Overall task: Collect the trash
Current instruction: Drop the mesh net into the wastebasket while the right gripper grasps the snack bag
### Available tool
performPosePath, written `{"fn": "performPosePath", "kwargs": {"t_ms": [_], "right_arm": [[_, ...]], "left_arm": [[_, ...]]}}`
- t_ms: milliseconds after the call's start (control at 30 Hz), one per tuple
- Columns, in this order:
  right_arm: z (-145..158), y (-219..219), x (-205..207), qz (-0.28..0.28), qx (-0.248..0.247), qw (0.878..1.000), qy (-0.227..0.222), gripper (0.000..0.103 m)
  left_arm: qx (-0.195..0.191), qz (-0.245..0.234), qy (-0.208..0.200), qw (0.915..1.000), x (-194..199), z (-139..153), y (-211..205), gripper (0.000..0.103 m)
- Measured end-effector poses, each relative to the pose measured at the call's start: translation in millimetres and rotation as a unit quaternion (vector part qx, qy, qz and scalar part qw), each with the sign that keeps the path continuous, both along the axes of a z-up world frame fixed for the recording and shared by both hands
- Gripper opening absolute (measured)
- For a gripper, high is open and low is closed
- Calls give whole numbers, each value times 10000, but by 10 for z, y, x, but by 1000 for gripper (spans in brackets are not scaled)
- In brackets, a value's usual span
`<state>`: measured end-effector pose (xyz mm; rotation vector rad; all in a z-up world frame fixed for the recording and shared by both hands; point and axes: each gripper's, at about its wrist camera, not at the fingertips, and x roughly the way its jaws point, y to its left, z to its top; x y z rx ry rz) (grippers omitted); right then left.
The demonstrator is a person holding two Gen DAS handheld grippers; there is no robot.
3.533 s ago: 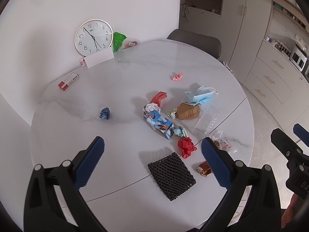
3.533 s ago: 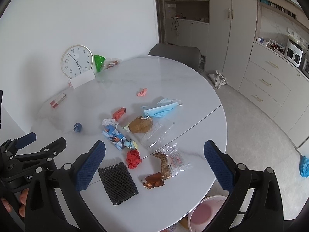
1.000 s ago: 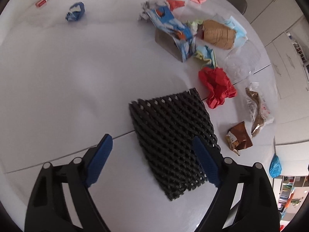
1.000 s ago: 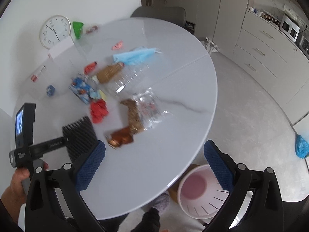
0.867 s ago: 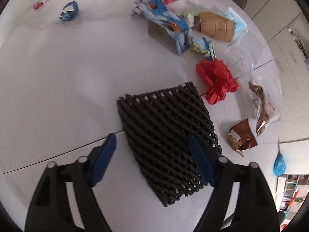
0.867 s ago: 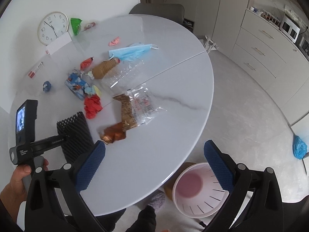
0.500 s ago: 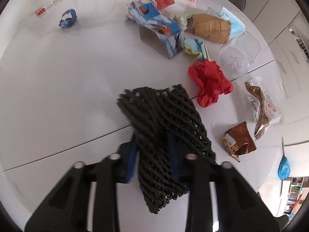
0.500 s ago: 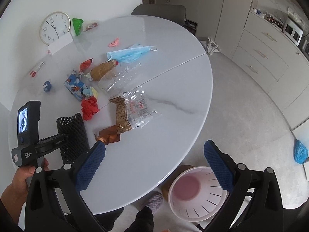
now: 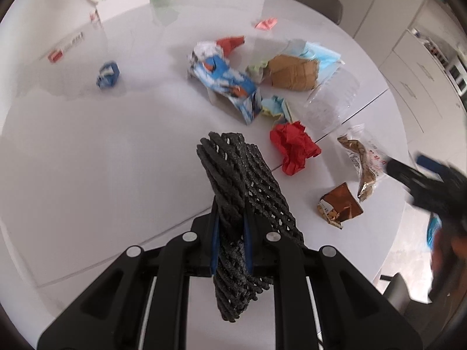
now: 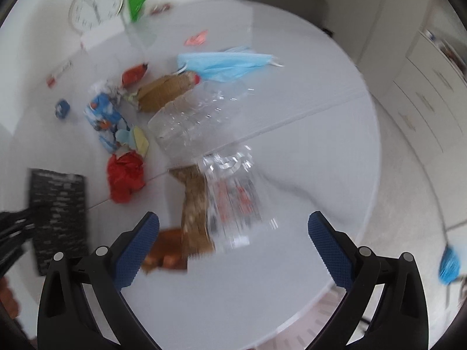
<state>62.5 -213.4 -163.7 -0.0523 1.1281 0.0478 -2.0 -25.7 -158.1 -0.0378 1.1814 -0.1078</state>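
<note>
The black foam net (image 9: 242,180) is pinched soft and light in the left gripper (image 9: 230,233) above the worktop (image 9: 87,160); the right gripper's (image 10: 233,233) jaws are spread wide beside it.

Left gripper (image 9: 230,233): lower centre of its own view, pointing steeply down, black arms drawn together. Jaws have just been closing; blue pads now clamp a folded black mesh sheet (image 9: 245,180), which sticks up and out past the fingertips.

Right gripper (image 10: 233,233): bottom of its own view, jaws spread wide, blue pads well apart, nothing between them. Picture blurred. In the left view it shows as a dark blurred shape at the right edge, a hand (image 9: 449,259) below it.
</note>
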Motion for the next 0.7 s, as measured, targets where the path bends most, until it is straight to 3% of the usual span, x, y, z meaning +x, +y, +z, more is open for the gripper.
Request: {"fn": "performPosePath", "kwargs": {"t_ms": [167, 333, 367, 467, 533, 700], "right_arm": [[-342, 208, 401, 462, -572, 9964, 417, 101], [-628, 216, 529, 437, -671, 9932, 848, 99], [-654, 204, 533, 412, -636, 9932, 887, 84], [-652, 115, 531, 289, -307, 9946, 953, 73], [-613, 66, 515, 189, -284, 9956, 871, 68], [-289, -181, 338, -218, 369, 9980, 462, 64]], "left_arm": [[79, -337, -10, 9994, 34, 56, 49, 13], [35, -577, 29, 9983, 12, 81, 158, 13], [13, -614, 38, 9981, 15, 85, 170, 13], [17, -712, 11, 9975, 41, 111, 188, 13], [107, -784, -109, 9968, 40, 162, 178, 13], [379, -1117, -432, 9921, 4, 344, 42, 13]]}}
